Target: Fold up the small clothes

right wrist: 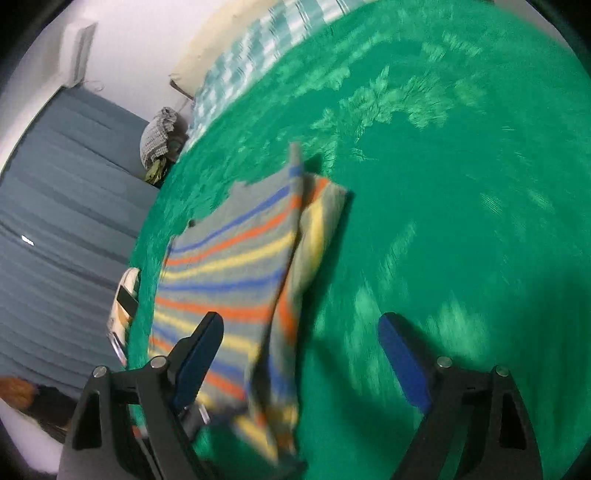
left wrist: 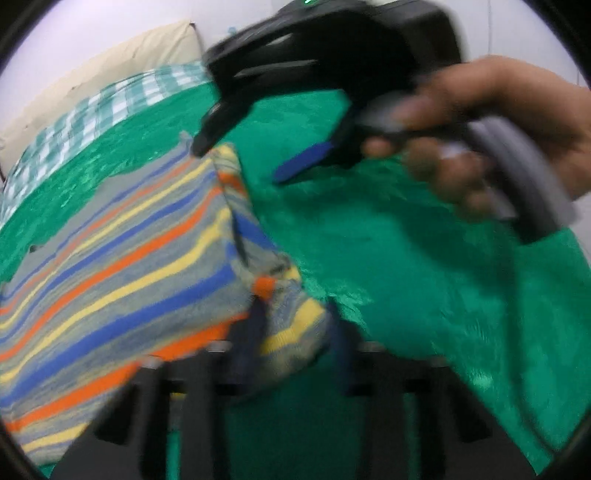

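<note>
On the green blanket (right wrist: pixel 443 221), left gripper (left wrist: pixel 295 332) pinches the striped garment (left wrist: pixel 129 258); only the right view shows right gripper (right wrist: pixel 299 343) spread.

Your striped garment (left wrist: pixel 122 254): grey ground with blue, orange and yellow bands. Your blanket (left wrist: pixel 406 266) under it: bright green, with paler green sheen marks. Your checked cloth (left wrist: pixel 122 103) beyond: teal-green and white squares. Your pillow (left wrist: pixel 122 59): cream. Your right gripper (right wrist: pixel 299 350): black frame, blue finger pads (right wrist: pixel 402 354). Your curtain (right wrist: pixel 62 206) in the right wrist view: slate blue-grey, pleated. Your wall (left wrist: pixel 92 26): white.
</note>
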A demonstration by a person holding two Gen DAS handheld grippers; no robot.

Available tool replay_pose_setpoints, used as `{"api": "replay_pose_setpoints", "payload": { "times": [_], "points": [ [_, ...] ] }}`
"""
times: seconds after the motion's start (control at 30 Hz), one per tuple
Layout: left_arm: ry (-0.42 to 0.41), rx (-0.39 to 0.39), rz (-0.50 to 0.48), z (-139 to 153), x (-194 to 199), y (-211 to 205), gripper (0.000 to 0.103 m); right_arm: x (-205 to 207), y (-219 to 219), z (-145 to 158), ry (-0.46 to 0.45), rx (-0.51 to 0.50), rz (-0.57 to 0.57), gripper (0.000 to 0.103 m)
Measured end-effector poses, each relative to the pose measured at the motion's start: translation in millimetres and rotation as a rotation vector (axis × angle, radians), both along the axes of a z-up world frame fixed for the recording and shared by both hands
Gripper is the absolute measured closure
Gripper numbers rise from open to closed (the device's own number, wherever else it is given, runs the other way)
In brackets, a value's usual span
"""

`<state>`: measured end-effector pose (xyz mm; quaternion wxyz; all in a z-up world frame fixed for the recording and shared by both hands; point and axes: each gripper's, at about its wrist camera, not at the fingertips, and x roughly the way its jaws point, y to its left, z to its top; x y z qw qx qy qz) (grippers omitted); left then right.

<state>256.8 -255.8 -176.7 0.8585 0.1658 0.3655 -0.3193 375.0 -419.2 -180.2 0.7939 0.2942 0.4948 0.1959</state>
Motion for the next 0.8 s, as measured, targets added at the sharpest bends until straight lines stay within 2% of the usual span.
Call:
{"api": "replay_pose_setpoints", "payload": {
  "times": [0.07,0.1,0.17,0.2,0.33,0.43,0.5,0.63,0.8],
  "points": [
    [0.029,-0.058,0.019,3,5,10,0.092,23,8,-4,0.000,0.018,-0.010,0.027],
    [0.037,-0.086,0.026,5,5,15,0.093,33,13,-5,0.000,0.019,-0.025,0.033],
    [0.037,-0.148,0.038,14,1,27,0.093,46,22,-4,0.020,-0.046,-0.060,0.094],
    [0.032,-0.168,0.047,18,-1,34,0.093,48,29,1,0.017,-0.072,-0.066,0.094],
    [0.044,-0.310,0.137,49,-7,96,0.093,49,67,52,-0.102,-0.089,0.006,0.095],
    [0.081,-0.404,0.255,62,-5,159,0.093,56,115,80,-0.145,-0.100,0.082,0.095],
    [0.102,-0.448,0.338,65,-3,199,0.093,65,151,87,-0.154,-0.094,0.120,0.095],
    [0.136,-0.483,0.486,58,1,269,0.093,87,232,84,-0.159,-0.088,0.197,0.095],
    [0.161,-0.450,0.620,37,0,321,0.093,102,315,67,-0.160,-0.122,0.276,0.095]
  ]
}}
